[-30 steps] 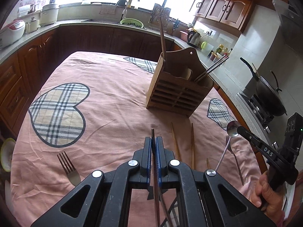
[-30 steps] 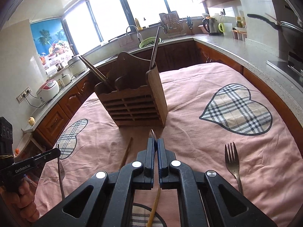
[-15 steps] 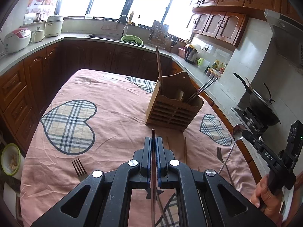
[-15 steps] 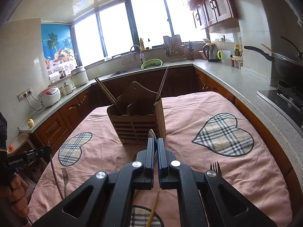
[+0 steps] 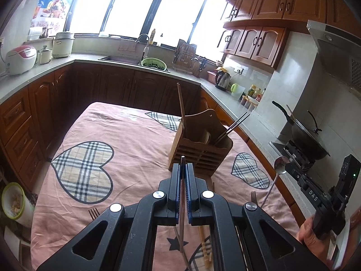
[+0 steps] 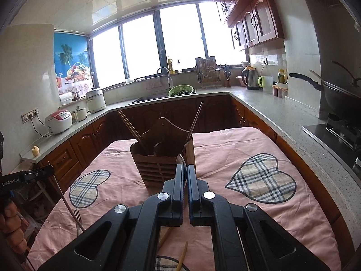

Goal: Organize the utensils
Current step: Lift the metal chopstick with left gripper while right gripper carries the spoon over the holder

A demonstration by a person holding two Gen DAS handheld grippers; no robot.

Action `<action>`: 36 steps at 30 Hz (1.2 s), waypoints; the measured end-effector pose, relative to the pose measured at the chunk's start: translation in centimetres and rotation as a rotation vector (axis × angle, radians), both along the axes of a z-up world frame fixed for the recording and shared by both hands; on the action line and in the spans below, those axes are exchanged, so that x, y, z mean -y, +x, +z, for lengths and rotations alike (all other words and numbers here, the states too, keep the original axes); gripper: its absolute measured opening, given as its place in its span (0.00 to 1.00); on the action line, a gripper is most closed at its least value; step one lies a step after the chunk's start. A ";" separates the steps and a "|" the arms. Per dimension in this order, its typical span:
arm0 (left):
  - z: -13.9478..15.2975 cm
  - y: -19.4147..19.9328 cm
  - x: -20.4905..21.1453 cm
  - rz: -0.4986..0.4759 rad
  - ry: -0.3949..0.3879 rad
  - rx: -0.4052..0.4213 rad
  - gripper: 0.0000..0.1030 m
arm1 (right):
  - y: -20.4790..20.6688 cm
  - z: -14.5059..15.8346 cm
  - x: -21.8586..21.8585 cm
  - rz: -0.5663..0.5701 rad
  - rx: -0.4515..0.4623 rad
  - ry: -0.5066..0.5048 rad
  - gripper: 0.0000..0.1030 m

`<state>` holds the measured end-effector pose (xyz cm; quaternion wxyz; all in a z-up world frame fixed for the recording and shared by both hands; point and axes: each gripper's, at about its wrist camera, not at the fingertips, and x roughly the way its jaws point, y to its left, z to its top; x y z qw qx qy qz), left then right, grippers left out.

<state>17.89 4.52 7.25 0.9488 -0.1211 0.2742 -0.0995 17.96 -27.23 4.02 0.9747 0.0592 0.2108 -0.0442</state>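
Observation:
A wooden utensil holder (image 5: 199, 149) (image 6: 163, 162) stands on the pink-clothed table and holds chopsticks. My left gripper (image 5: 183, 168) is shut on a dark chopstick (image 5: 181, 207), raised above the table in front of the holder. My right gripper (image 6: 185, 169) is shut on a metal spoon (image 6: 181, 159); the spoon (image 5: 274, 180) also shows in the left wrist view at the right. Forks (image 5: 93, 213) (image 5: 253, 197) (image 6: 77, 219) and wooden chopsticks (image 5: 203, 241) (image 6: 181, 258) lie on the cloth.
The table's pink cloth (image 5: 126, 149) has plaid hearts. Dark cabinets and grey counters (image 6: 279, 113) surround the table. A wok on a stove (image 5: 304, 142) is at the right. A sink with a green basket (image 6: 180, 90) is at the back.
Both grippers have risen and tilted up with their utensils; the holder and table now sit lower and farther in both views.

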 end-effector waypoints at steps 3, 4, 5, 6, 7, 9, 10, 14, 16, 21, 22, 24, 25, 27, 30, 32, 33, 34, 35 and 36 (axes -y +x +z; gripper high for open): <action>0.6 0.3 -0.2 -0.004 0.001 0.019 0.03 | 0.2 0.3 0.0 -0.002 0.017 -0.010 0.02; 0.7 0.4 -0.2 -0.005 0.001 0.024 0.03 | 0.3 0.4 0.0 -0.002 0.022 -0.013 0.02; 0.8 0.5 -0.3 -0.008 0.001 0.029 0.03 | 0.5 0.5 0.1 -0.002 0.028 -0.016 0.02; 1.0 0.6 -0.3 -0.008 0.002 0.034 0.03 | 0.6 0.5 0.2 -0.002 0.033 -0.021 0.02; 1.1 0.8 -0.3 -0.009 0.003 0.039 0.03 | 0.8 0.6 0.1 -0.002 0.039 -0.026 0.02; 1.4 1.1 -0.3 -0.012 0.004 0.047 0.03 | 1.1 0.7 0.0 -0.002 0.050 -0.036 0.02; 1.5 1.3 -0.2 -0.012 0.004 0.051 0.03 | 1.3 0.8 0.0 -0.002 0.054 -0.040 0.02; 2.0 2.3 -0.1 -0.016 0.008 0.066 0.03 | 2.3 1.0 0.1 0.000 0.067 -0.057 0.02; 2.2 3.0 0.0 -0.015 0.014 0.074 0.03 | 2.9 1.1 0.1 -0.002 0.078 -0.071 0.02; 3.0 5.5 0.3 -0.011 0.025 0.100 0.03 | 5.0 1.8 0.4 -0.015 0.103 -0.111 0.02; 3.2 6.1 0.3 -0.009 0.024 0.107 0.03 | 5.5 2.0 0.4 -0.020 0.109 -0.118 0.02; 3.8 7.3 0.4 -0.005 0.026 0.123 0.03 | 6.5 2.5 0.6 -0.029 0.121 -0.136 0.02; 4.0 7.9 0.4 -0.002 0.028 0.132 0.03 | 7.1 2.8 0.6 -0.033 0.128 -0.143 0.02; 4.5 9.3 0.6 0.002 0.029 0.149 0.03 | 8.2 3.4 0.6 -0.042 0.148 -0.160 0.02; 5.0 11.4 1.2 0.006 0.032 0.172 0.03 | 9.8 4.1 0.4 -0.051 0.176 -0.185 0.02; 5.1 12.9 1.5 0.007 0.034 0.186 0.03 | 11.0 4.5 0.3 -0.055 0.189 -0.199 0.02; 5.0 13.6 1.7 0.009 0.036 0.193 0.03 | 11.5 4.7 0.2 -0.061 0.200 -0.213 0.02; 5.1 14.3 1.9 0.010 0.037 0.200 0.03 | 12.1 4.8 0.2 -0.064 0.207 -0.229 0.02; 5.2 15.1 2.2 0.012 0.038 0.206 0.03 | 12.7 4.9 0.1 -0.070 0.211 -0.244 0.02; 5.1 15.8 2.4 0.013 0.039 0.211 0.03 | 13.2 5.0 0.1 -0.078 0.216 -0.257 0.02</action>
